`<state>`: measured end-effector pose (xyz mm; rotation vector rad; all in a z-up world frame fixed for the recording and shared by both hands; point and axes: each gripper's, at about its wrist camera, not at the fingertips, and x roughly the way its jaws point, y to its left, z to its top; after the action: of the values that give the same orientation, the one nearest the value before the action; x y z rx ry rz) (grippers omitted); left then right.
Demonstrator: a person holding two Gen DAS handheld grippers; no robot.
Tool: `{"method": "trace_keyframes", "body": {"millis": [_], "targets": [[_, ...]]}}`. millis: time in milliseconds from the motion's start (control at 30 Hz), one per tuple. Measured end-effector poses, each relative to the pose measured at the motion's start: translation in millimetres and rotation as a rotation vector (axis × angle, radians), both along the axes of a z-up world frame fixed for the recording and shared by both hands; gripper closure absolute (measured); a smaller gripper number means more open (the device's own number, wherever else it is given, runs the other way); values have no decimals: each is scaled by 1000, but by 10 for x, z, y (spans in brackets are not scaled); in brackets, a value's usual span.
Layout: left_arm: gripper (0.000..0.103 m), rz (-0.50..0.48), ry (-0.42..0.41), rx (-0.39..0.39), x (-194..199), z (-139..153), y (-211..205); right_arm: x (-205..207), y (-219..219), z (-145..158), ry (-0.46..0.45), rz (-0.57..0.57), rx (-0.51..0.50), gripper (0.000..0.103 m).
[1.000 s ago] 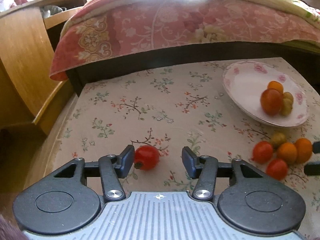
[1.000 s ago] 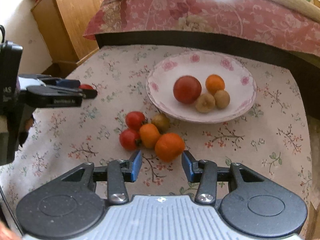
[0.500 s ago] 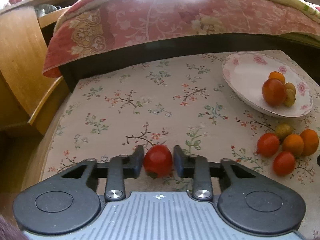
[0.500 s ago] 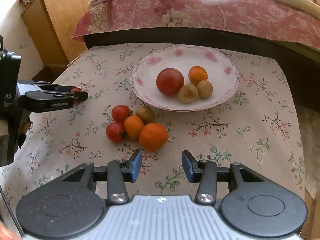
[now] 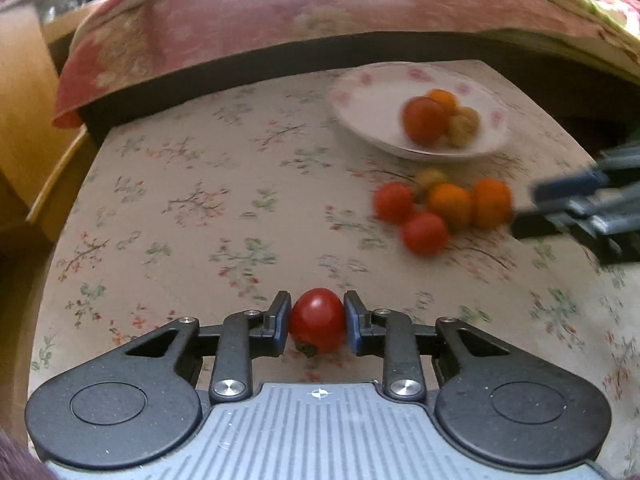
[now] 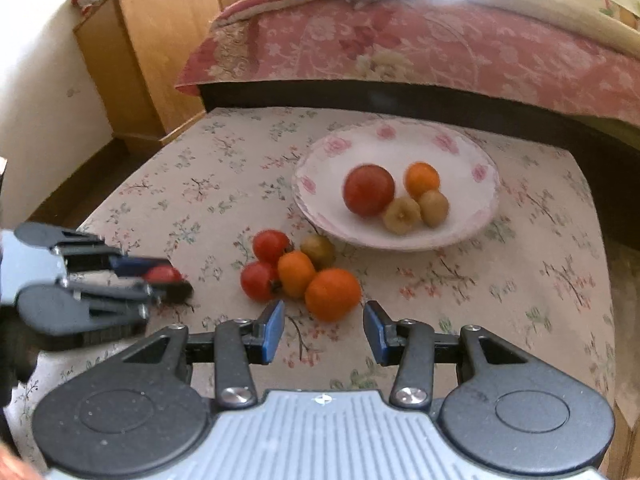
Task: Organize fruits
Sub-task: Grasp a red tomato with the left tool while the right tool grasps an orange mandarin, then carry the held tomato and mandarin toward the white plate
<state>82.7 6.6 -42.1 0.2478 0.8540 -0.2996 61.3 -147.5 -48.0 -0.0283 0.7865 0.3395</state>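
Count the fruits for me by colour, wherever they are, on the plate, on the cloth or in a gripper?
Red: 4, one big on the plate, two on the cloth, one in the left gripper.
Orange: 3, one on the plate, two on the cloth.
Yellow-brown: 3, two on the plate, one on the cloth.
Total: 10.

Both fisheye views sit low behind their own fingers, facing across the floral bench (image 5: 208, 216) toward the bed (image 6: 440, 48). The left wrist view looks from well left of the plate (image 5: 360, 100), the right wrist view from near it, almost square on. Both share the plate, the loose fruit cluster (image 6: 300, 272) and the bed.
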Motion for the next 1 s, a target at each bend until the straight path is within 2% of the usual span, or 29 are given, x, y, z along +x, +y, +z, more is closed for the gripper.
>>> {"method": "trace_keyframes", "body": {"millis": [67,167,300,433,500,533,567,700,767,833,1000], "targets": [[67,-14,15,-30,-15,-1,-36,48,53,-9,-24,29,-36,59],[66,-44,1,-16,-23,-23,-105,133,80,-74,-35,54,-90,59],[64,-51,2,-48,-10,-44,-99,257,20,-206,5,52,-69,59],[56,-41,8,-40,-5,-36,-95,324,60,-242,8,78,-66,59],[49,-45,1,-22,-10,-37,-87,331,97,-243,7,84,-74,59],[43,-45,-5,-6,-9,-43,-83,309,99,-240,6,81,-78,60],[41,-41,-8,4,-17,-45,-72,291,99,-240,6,81,-81,63],[48,-32,9,-7,-16,-35,-79,229,50,-236,28,57,-70,67],[62,-44,20,-15,-30,-27,-108,170,23,-221,41,45,-68,68],[66,-46,25,-11,-65,-19,-142,89,3,-198,45,33,-73,68],[67,-72,27,0,-216,-16,-227,-183,22,-153,53,39,-92,68]]}}
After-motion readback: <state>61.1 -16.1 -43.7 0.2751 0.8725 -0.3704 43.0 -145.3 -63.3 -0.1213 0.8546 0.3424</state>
